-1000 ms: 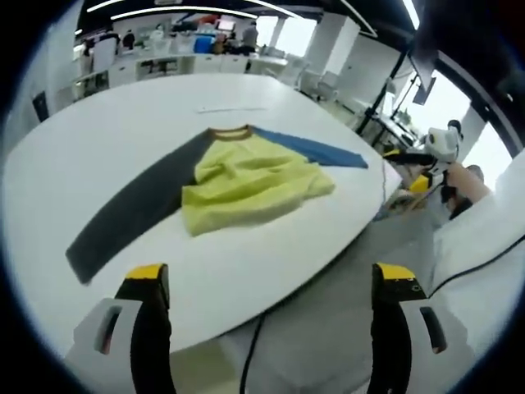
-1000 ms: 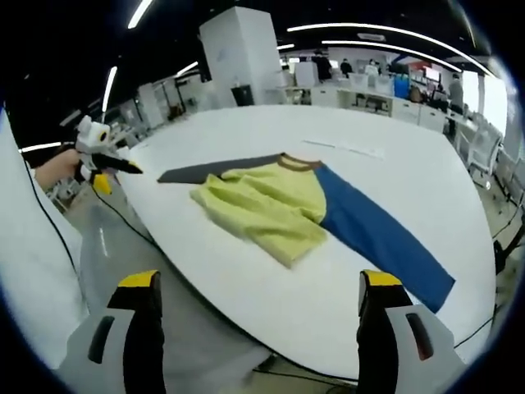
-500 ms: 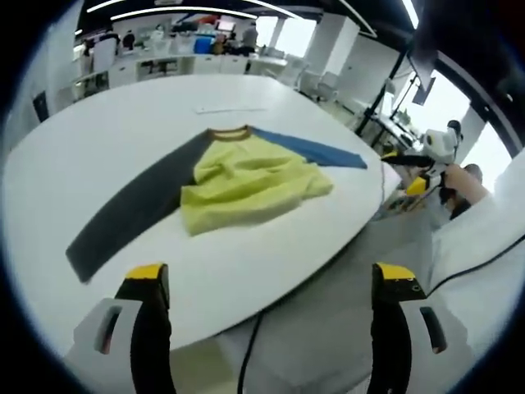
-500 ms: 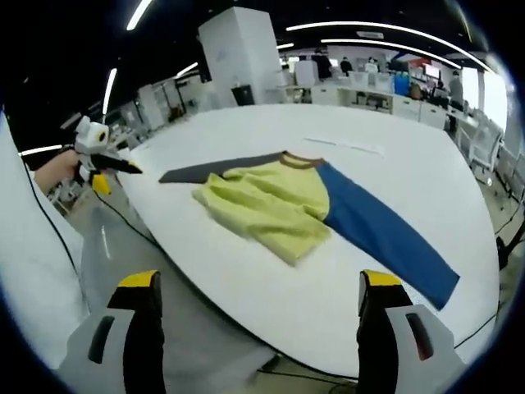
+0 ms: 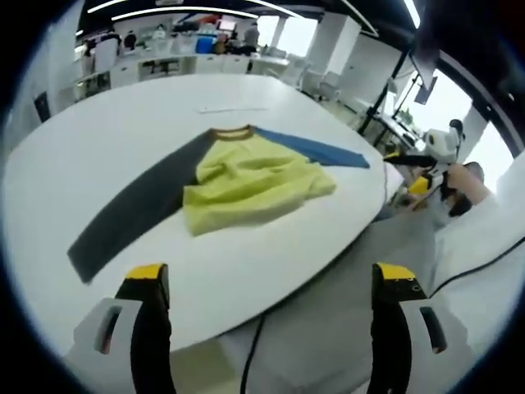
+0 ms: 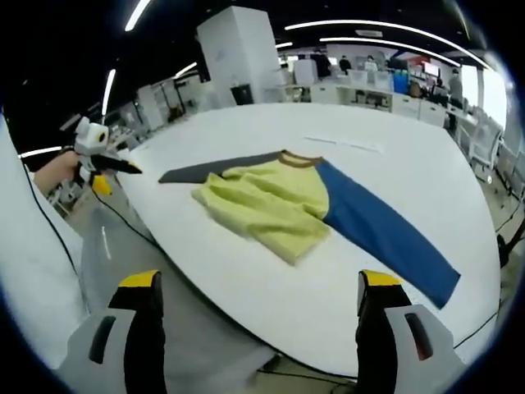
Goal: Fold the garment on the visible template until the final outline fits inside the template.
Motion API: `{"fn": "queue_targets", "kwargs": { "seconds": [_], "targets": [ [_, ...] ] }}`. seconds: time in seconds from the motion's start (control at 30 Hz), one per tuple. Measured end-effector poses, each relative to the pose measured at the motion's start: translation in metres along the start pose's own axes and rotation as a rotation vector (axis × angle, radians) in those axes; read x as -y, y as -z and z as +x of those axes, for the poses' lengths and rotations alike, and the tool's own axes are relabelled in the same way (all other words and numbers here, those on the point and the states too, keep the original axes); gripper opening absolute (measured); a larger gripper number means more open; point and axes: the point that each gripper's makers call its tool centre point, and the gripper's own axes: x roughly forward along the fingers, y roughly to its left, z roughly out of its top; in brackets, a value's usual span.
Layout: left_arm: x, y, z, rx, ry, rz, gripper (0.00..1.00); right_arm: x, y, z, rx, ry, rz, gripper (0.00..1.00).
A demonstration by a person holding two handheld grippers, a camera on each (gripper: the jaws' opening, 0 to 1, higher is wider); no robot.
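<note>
A long-sleeved shirt lies on a white round table (image 5: 74,156). Its yellow body (image 5: 250,182) is rumpled and folded up, with a brown collar (image 5: 230,132) at the far side. One sleeve is dark grey (image 5: 135,209), the other blue (image 5: 316,150). In the right gripper view the yellow body (image 6: 271,205) sits mid-table, the blue sleeve (image 6: 381,238) runs right and the grey sleeve (image 6: 209,171) left. My left gripper (image 5: 267,328) is open, held short of the table's near edge. My right gripper (image 6: 258,336) is open too, also short of the table (image 6: 410,156). Both hold nothing.
A thin pale strip (image 5: 232,108) lies on the table beyond the collar. The other gripper (image 5: 431,148) shows at the right of the left gripper view, and another (image 6: 94,148) at the left of the right gripper view. Desks and chairs stand behind.
Nothing has moved on the table; both views have only drifted slightly with the hands.
</note>
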Motion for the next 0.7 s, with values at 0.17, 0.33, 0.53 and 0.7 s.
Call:
{"fn": "queue_targets", "kwargs": {
  "seconds": [0.17, 0.33, 0.53, 0.7],
  "targets": [
    [-0.001, -0.002, 0.002, 0.000, 0.001, 0.003, 0.99, 0.000, 0.000, 0.001, -0.002, -0.001, 0.003, 0.98],
    [-0.002, -0.002, 0.003, -0.002, 0.003, 0.003, 0.99, 0.000, 0.001, 0.003, -0.007, -0.004, 0.007, 0.98],
    [-0.006, -0.003, 0.004, -0.001, -0.009, -0.003, 0.99, 0.000, 0.000, 0.008, -0.014, -0.016, 0.002, 0.98],
    [-0.011, -0.001, 0.008, -0.019, -0.027, 0.012, 0.98, 0.003, -0.001, 0.014, -0.015, -0.019, 0.009, 0.97]
  ]
}}
